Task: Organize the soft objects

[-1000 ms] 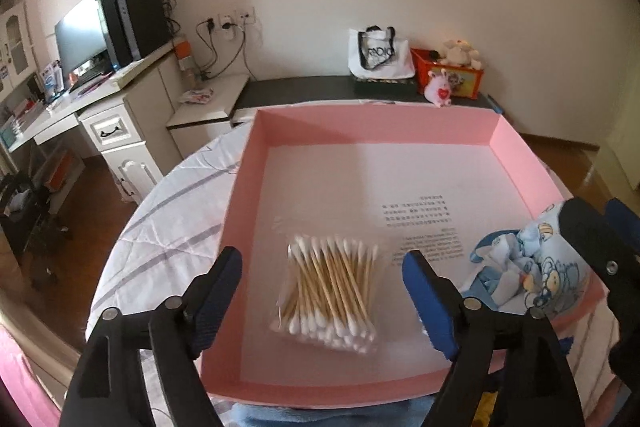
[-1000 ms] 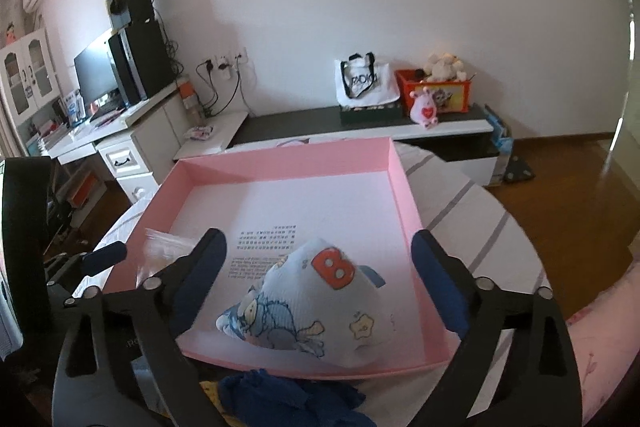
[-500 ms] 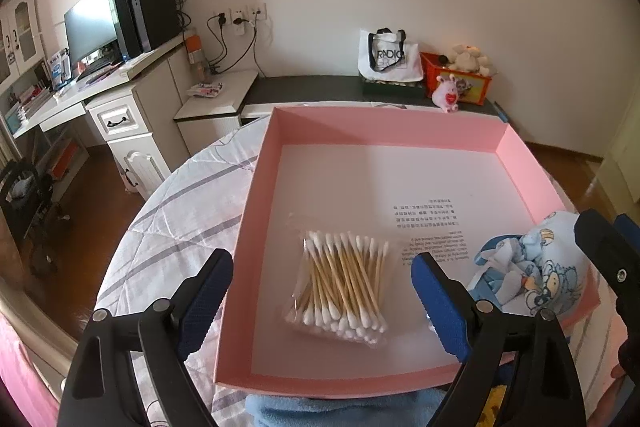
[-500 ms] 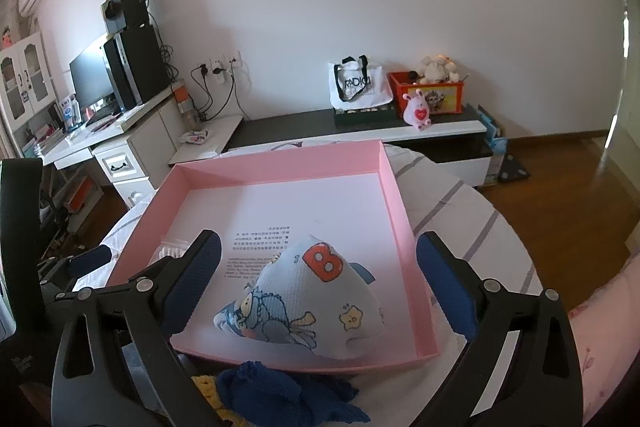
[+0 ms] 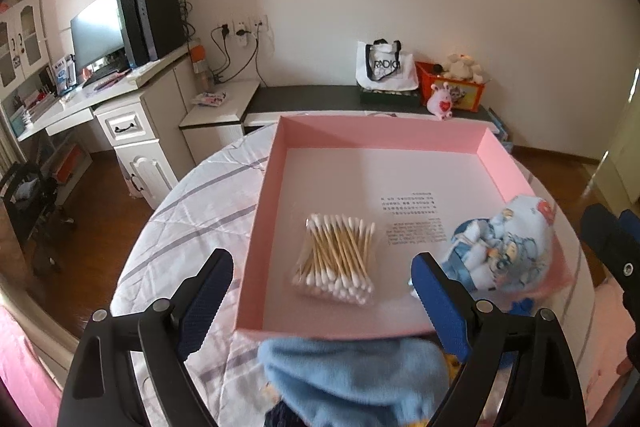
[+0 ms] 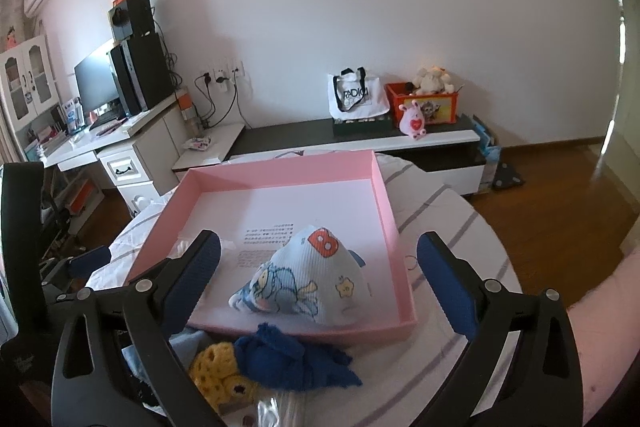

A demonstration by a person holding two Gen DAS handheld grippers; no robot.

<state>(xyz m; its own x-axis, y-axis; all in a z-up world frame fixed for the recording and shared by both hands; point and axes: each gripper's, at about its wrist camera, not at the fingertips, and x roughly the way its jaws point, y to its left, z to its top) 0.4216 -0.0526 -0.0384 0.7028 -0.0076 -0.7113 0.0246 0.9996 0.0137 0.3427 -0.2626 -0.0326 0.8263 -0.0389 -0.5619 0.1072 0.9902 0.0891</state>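
Lying inside the shallow pink cardboard tray, the bag of cotton swabs and printed cloth bundle are sorted; near it, blue knitted items, probably socks, are awaited by released left gripper and right gripper, both empty.

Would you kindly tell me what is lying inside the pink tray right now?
Inside the pink tray lie a bag of cotton swabs and a folded cartoon-print cloth. Whatever sits beneath the cloth is covered.
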